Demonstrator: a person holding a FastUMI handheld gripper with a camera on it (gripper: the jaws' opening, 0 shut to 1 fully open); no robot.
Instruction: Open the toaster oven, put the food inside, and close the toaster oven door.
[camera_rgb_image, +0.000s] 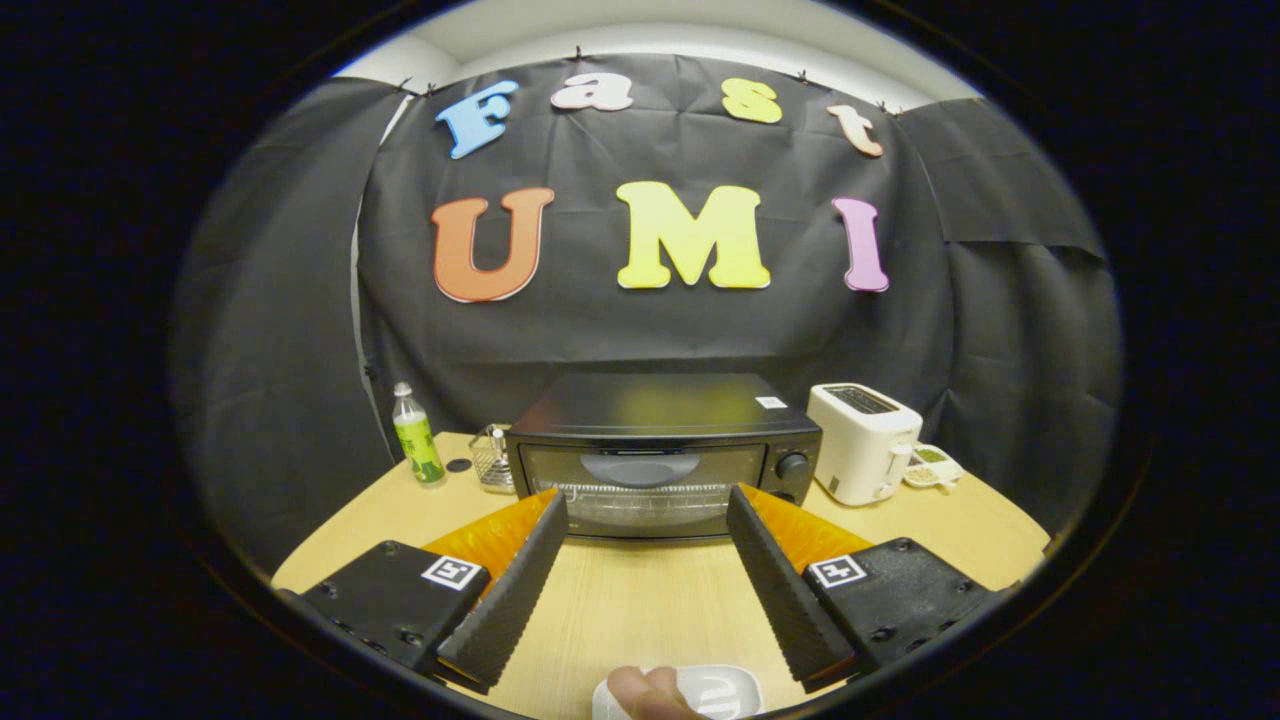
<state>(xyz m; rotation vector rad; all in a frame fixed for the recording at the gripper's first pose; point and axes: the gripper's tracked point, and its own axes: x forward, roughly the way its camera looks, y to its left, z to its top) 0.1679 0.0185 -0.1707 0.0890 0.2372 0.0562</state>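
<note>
Nearest of all, a small white dish (715, 692) sits on the wooden worktop (650, 600) below the tool's fingers, with a piece of pale food (645, 690) resting on its near left side; the dish lies close to the worktop's near edge and roughly midway between the two fingers. Above it the tool (647, 520) has its fingers spread wide apart, gripping nothing, with bare wood showing in the whole gap between them. That bare strip of worktop runs straight ahead to the toaster oven (660, 455), which stands just beyond the fingertips, its door shut and its front face squared to the tool; the glass window and wire rack behind it can be seen between the two tips. A round knob (793, 466) sits at the oven's right end. Left of the oven, a small wire basket (492, 458) stands touching or nearly touching its side, and farther left a clear bottle with a green label (415, 437) stands upright near the worktop's left edge. Right of the oven a white toaster (862, 440) stands just apart from it, with a small dish of greenish bits (932, 466) beside it near the right edge. Behind everything hangs the black cloth wall (280, 330), close to the worktop's far edge.
</note>
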